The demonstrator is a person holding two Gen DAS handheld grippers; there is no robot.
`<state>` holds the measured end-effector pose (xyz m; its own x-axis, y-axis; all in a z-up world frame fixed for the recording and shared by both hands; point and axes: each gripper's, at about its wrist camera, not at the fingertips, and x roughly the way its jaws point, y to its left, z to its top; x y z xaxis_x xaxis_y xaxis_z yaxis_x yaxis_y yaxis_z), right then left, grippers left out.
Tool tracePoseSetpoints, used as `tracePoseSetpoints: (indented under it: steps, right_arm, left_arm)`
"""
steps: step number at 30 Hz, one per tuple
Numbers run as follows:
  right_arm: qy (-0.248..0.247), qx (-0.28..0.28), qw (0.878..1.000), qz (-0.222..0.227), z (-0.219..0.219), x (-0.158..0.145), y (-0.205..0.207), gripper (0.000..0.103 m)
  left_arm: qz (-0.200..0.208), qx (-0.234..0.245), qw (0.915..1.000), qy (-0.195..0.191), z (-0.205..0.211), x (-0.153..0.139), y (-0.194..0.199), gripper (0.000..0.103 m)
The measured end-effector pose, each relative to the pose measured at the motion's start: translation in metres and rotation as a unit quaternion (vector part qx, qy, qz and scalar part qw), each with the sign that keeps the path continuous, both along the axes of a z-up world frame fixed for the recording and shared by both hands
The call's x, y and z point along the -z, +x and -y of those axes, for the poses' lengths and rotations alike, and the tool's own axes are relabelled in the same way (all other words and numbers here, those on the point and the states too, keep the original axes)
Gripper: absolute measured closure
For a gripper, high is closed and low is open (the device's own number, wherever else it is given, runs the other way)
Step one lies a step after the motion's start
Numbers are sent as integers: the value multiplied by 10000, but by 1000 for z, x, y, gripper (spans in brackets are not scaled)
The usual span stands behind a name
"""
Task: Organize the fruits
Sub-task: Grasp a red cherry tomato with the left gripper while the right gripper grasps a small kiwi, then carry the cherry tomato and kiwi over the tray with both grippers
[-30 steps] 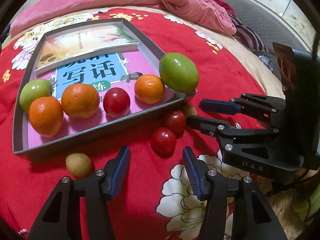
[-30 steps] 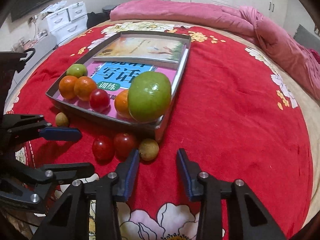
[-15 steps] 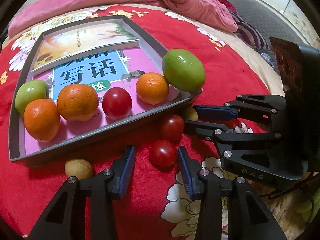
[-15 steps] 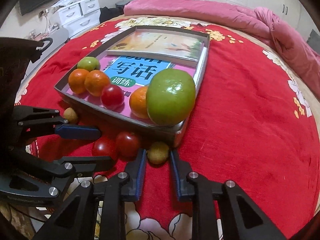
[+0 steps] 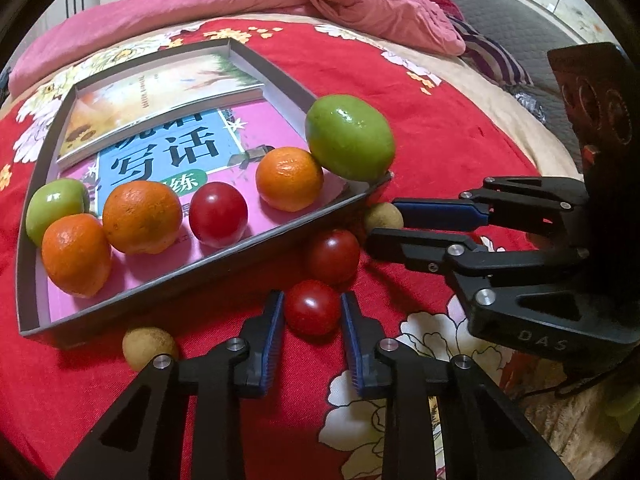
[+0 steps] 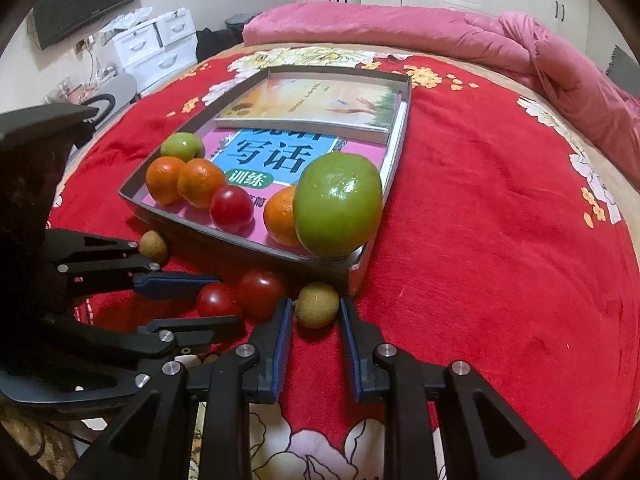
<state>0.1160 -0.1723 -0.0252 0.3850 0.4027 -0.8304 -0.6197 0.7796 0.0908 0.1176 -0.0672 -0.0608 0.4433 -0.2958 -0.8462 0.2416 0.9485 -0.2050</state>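
Left gripper (image 5: 312,312) clamped on a red cherry tomato (image 5: 312,307) lying on the bedspread just outside the tray's near wall; its jaws have just closed in on it. Right gripper (image 6: 313,312) pinched on a small tan-brown fruit (image 6: 317,305) at the tray's near corner, pads against both sides. A second red tomato (image 5: 334,255) sits between the two held fruits, touching or nearly touching the first. Another tan-brown fruit (image 5: 149,347) lies alone on the cloth, beside the left gripper's outer finger.

Shallow grey tray (image 5: 120,300) holds two books; along its near wall sit a small green fruit (image 5: 56,206), two oranges (image 5: 76,254) (image 5: 142,216), a red tomato (image 5: 218,214), a third orange (image 5: 289,178), and a large green fruit (image 5: 350,136) in the corner, partly on the rim.

Writing: pink-and-blue book (image 5: 176,152) shows large characters "写话" and "练" on a green patch. Upper book's (image 5: 152,100) small print not legible. "DAS" embossed on the right gripper's body, seen from the left wrist.

Room to move: open cloth right of the tray; the two grippers close together.

Surface: red floral bedspread (image 6: 500,240). Pink quilt (image 6: 400,28) bunched at the far end. White drawers (image 6: 156,48) and a dark wall screen (image 6: 88,0) beyond.
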Motion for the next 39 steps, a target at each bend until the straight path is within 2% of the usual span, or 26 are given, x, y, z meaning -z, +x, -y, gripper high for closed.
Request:
tracePoseSetpoints:
  steps: [9,16,39]
  right_arm:
    - [479,46,9988,-87,6,-10,-2,79]
    - [812,-172,9964,189,1,-27,-14,79]
    - [1279,-247,9898,575,-8,-52,-26,78]
  left_arm:
    - [232,-174,9994,-207,-20,-25,-12,74]
    - [368,-458,9977,-334,-41,-42,-18,74]
    - [783,-1255,9883,-374,-96,-74,-30,74]
